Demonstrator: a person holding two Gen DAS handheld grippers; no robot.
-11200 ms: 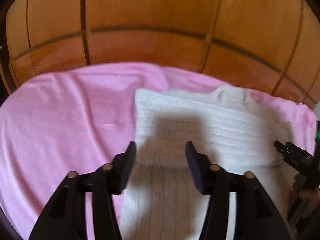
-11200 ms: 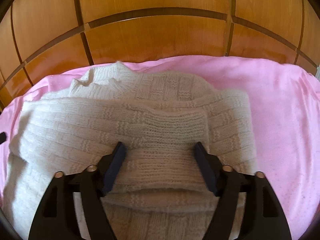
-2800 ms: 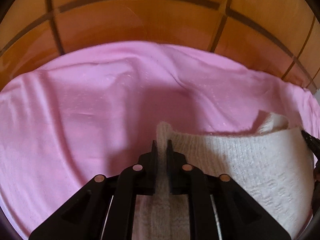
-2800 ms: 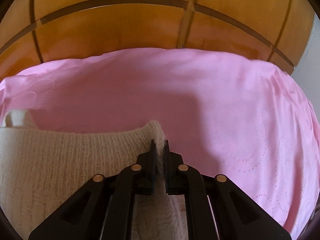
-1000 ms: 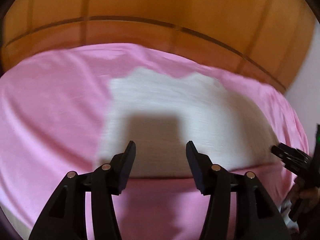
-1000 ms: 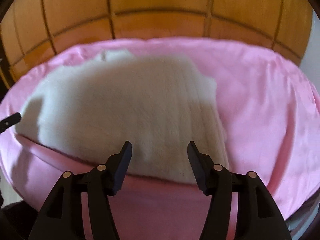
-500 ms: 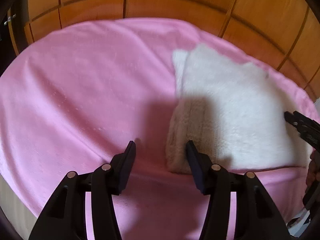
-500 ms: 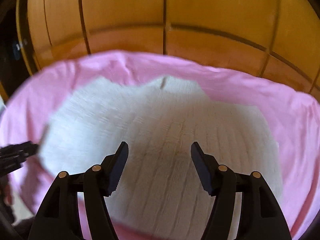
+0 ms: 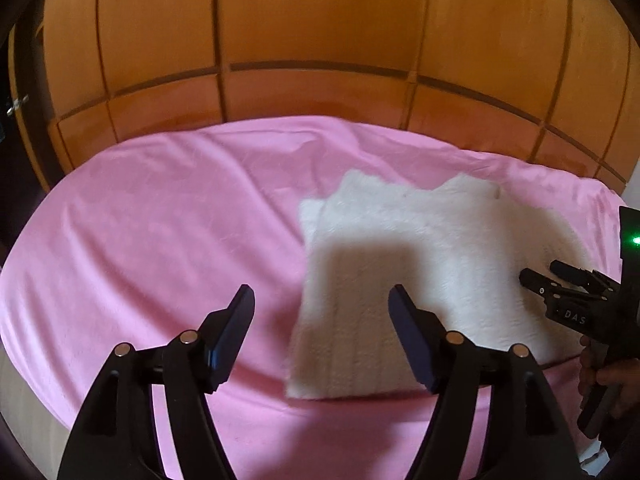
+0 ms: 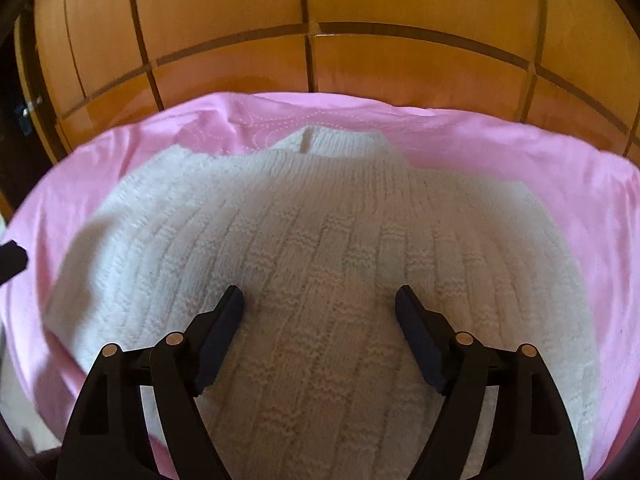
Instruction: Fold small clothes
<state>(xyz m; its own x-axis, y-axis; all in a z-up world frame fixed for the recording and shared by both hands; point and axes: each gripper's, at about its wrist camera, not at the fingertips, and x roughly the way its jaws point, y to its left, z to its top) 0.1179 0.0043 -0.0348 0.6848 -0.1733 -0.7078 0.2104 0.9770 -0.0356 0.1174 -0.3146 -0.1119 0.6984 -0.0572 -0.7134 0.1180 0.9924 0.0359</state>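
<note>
White knit sweater is lying folded into a compact rectangle on the pink blanket, collar end toward the wooden panelled wall; judging by that shape, the fold is done. Left gripper is hovering with jaws apart, empty, over the sweater's left edge. Right gripper is hanging wide apart above the knit's middle, holding nothing. Sweater's near hem is being hidden behind the right gripper's fingers; layers underneath are not showing; left view is blurring the weave.

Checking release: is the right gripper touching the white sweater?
Cannot tell. In the right wrist view, the open right gripper overlaps the white sweater, showing neither contact nor gap.
</note>
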